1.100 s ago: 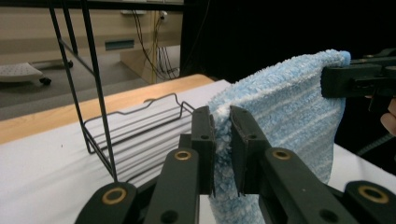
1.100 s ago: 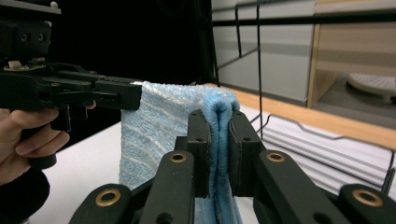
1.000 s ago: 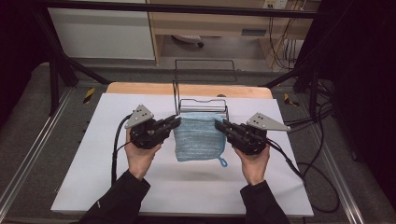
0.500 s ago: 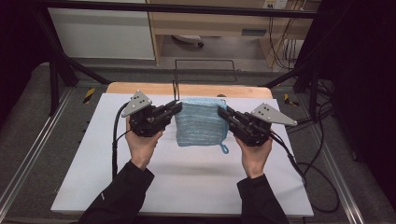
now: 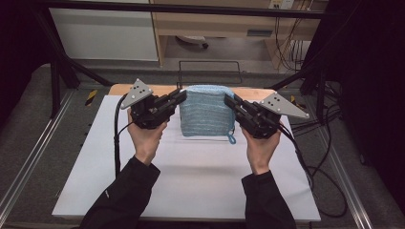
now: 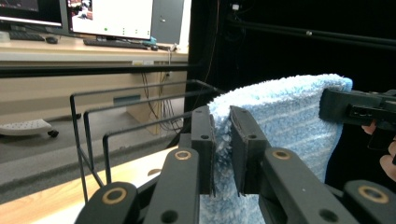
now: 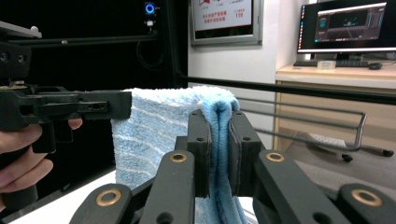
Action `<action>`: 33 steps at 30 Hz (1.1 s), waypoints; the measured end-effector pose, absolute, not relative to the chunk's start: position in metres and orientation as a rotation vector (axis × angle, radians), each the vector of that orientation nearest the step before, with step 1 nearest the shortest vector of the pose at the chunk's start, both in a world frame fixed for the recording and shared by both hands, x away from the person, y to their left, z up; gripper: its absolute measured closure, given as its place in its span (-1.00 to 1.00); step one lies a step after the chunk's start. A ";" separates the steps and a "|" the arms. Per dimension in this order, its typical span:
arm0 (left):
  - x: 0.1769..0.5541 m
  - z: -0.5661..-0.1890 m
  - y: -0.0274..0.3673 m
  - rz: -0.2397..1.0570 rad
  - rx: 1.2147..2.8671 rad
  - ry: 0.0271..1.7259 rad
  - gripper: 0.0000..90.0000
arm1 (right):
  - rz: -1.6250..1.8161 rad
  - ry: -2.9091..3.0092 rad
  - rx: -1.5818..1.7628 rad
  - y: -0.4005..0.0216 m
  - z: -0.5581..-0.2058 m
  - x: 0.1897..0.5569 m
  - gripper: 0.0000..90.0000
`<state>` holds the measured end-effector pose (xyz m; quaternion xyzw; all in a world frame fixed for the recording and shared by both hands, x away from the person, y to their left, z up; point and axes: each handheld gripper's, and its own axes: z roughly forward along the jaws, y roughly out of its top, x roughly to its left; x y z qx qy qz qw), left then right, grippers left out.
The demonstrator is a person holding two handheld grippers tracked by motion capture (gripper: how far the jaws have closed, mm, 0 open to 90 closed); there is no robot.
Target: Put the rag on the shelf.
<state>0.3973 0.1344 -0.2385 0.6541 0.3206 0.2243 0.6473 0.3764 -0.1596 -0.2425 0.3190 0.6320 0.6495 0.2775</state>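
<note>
High view: towel (image 5: pixel 206 110) between left claw (image 5: pixel 180 97) and right claw (image 5: pixel 230 101)

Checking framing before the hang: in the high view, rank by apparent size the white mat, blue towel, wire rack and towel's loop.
1. white mat
2. blue towel
3. wire rack, mostly hidden behind the towel, so its rank is unsure
4. towel's loop

The wire rack (image 5: pixel 210 71) stands at the upper centre, just behind the hanging towel (image 5: pixel 206 112). The white table (image 5: pixel 191 176) across the lower frame lies open.
</note>
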 end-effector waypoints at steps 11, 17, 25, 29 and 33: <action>0.404 -0.215 0.132 0.533 1.442 0.710 0.78 | 1.751 1.637 0.832 -0.158 -0.218 0.385 0.82; 0.406 -0.199 0.131 0.537 1.398 0.693 0.78 | 1.754 1.606 0.811 -0.157 -0.204 0.387 0.82; 0.408 -0.179 0.130 0.563 1.368 0.669 0.78 | 1.773 1.559 0.789 -0.157 -0.184 0.390 0.82; 0.410 -0.172 0.129 0.572 1.355 0.659 0.78 | 1.776 1.542 0.782 -0.157 -0.177 0.394 0.82; 0.415 -0.165 0.128 0.570 1.340 0.662 0.78 | 1.775 1.528 0.780 -0.156 -0.169 0.399 0.82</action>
